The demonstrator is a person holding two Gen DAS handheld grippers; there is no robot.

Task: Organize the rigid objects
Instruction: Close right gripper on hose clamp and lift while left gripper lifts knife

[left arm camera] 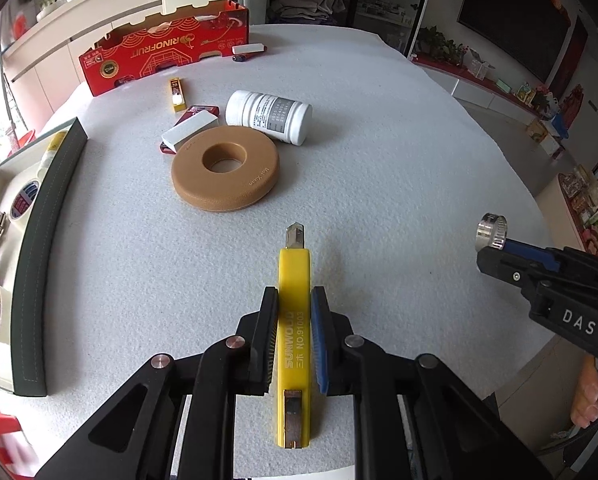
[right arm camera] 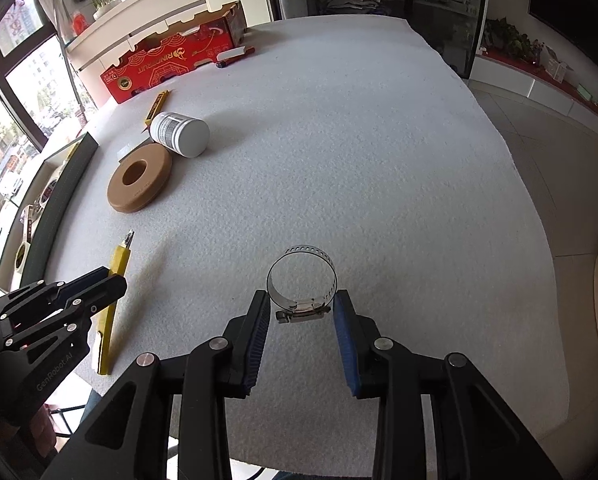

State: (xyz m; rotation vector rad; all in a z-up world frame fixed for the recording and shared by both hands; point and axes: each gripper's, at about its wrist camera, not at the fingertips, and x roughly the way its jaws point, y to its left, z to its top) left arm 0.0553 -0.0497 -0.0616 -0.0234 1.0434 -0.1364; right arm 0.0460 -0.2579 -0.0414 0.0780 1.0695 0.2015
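My left gripper [left arm camera: 294, 300] is shut on a yellow utility knife [left arm camera: 295, 280], blade tip pointing away, held just above the white table [left arm camera: 379, 140]. That knife [right arm camera: 119, 268] and the left gripper [right arm camera: 103, 280] also show at the left of the right wrist view. My right gripper [right arm camera: 302, 302] is shut on a metal hose clamp [right arm camera: 301, 280], its ring upright between the pads. In the left wrist view the clamp [left arm camera: 491, 232] sticks out of the right gripper [left arm camera: 495, 246] at the right edge.
A tan ring [left arm camera: 225, 168], a white bottle [left arm camera: 269, 117] on its side, a white-and-red box [left arm camera: 189, 130] and a small yellow cutter [left arm camera: 175, 94] lie mid-table. A red carton [left arm camera: 163, 48] stands at the back. A green-edged tray [left arm camera: 39, 220] with tape rolls sits at the left.
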